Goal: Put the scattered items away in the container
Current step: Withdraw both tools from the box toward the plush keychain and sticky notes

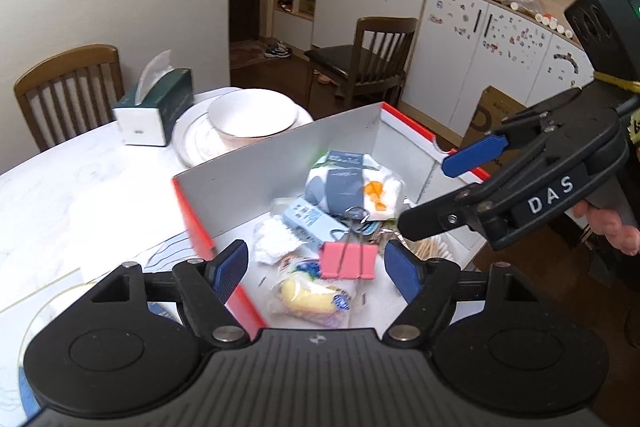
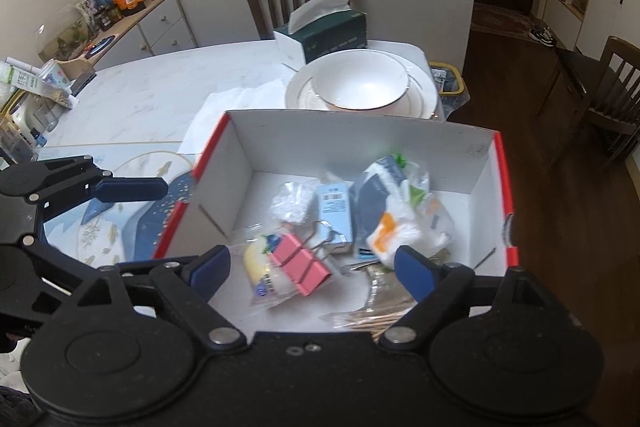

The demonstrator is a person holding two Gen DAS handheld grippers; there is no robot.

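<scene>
Left tongs (image 1: 316, 269): you hold them open, empty, above the box (image 1: 280, 151).
Right tongs (image 2: 312, 267): open, empty too.
Pink clip (image 2: 301, 264): lies in the box.

White "DAS" lettering on black body of right tongs (image 1: 440, 195); other labels too blurred.

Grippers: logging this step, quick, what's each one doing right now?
Left gripper: open, empty, above the red-edged white cardboard box.
Right gripper: open, empty, above the same box.
</scene>
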